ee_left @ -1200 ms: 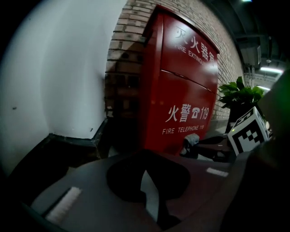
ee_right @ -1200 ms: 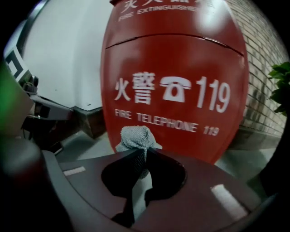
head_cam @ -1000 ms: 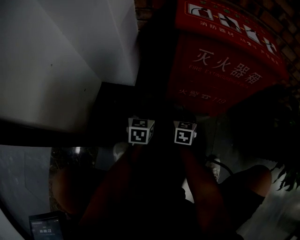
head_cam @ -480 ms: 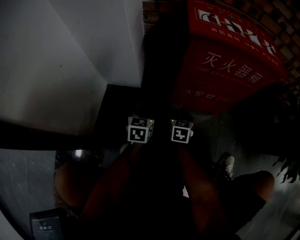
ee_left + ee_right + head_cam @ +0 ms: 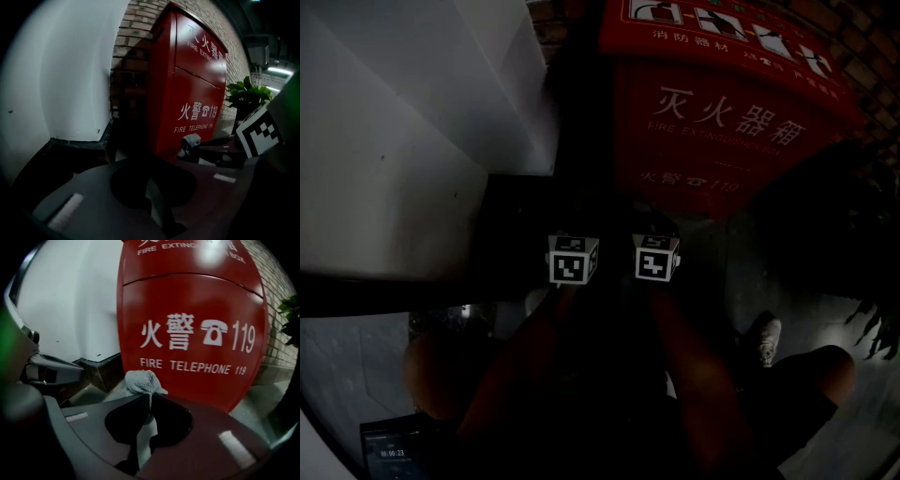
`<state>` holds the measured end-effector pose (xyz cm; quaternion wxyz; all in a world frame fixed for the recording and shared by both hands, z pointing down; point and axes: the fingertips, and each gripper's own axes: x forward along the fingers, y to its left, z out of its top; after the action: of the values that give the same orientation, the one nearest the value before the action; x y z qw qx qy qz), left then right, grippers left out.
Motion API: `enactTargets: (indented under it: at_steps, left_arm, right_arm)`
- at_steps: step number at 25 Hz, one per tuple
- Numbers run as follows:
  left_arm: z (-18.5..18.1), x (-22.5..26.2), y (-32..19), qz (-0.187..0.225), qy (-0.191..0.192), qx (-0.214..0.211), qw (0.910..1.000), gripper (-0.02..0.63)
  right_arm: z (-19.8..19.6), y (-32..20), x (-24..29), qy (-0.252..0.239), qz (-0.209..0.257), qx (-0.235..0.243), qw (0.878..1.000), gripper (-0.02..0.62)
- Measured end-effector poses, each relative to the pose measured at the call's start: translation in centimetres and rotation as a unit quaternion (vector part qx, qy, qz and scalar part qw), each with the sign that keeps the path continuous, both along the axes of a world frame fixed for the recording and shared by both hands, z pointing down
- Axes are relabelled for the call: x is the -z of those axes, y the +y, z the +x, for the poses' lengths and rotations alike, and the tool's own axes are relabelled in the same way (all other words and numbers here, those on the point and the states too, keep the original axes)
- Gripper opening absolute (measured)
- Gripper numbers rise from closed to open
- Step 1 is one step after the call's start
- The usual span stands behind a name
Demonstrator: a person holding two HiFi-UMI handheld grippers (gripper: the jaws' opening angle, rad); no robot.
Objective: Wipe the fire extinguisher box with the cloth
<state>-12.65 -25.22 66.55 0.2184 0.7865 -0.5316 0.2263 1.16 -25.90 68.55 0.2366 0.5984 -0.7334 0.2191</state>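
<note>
Brick wall (image 5: 133, 42) and white wall (image 5: 70, 70) frame a dim corner where the tall red metal fire extinguisher box (image 5: 197, 333) stands. A crumpled grey woven cloth (image 5: 143, 382) is pinched in the right tongs (image 5: 149, 397) and held near the box's lower front, seemingly readied for wiping. The left tongs (image 5: 147, 159) are pressed together on nothing, held alongside.

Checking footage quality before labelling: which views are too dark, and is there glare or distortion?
Head view: very dim, yet the box lettering reads. Left gripper view: dark foreground, bright wall. Right gripper view: best lit, glare near the box top, fisheye bulge, cloth sharp.
</note>
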Motion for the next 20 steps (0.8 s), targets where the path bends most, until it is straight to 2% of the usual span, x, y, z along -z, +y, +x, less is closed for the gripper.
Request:
enactTargets:
  at_steps: [3, 8, 13, 18, 20]
  left_arm:
    - [1.7, -1.1, 0.3, -0.014, 0.017, 0.016, 0.9996, -0.002]
    - [5.7, -1.5, 1.3, -0.029, 0.022, 0.024, 0.9991, -0.002]
    - [12.5, -1.1, 1.6, -0.029, 0.033, 0.014, 0.9989, -0.002]
    - [19.5, -1.0, 2.1, -0.032, 0.054, 0.026, 0.9977, -0.002]
    - [22.2, -0.6, 2.1, -0.027, 0.054, 0.018, 0.998, -0.002]
  right_arm:
    - [3.5, 0.4, -0.9, 0.01, -0.009, -0.007, 1.0, 0.029]
    - [9.8, 1.8, -1.7, 0.018, -0.028, -0.021, 0.999, 0.029]
    - [16.5, 2.7, -1.8, 0.019, -0.031, -0.044, 0.998, 0.029]
    - [22.3, 3.5, -2.4, 0.028, -0.033, -0.043, 0.998, 0.029]
    - [24.0, 3.5, -2.1, 0.023, -0.029, -0.04, 0.999, 0.029]
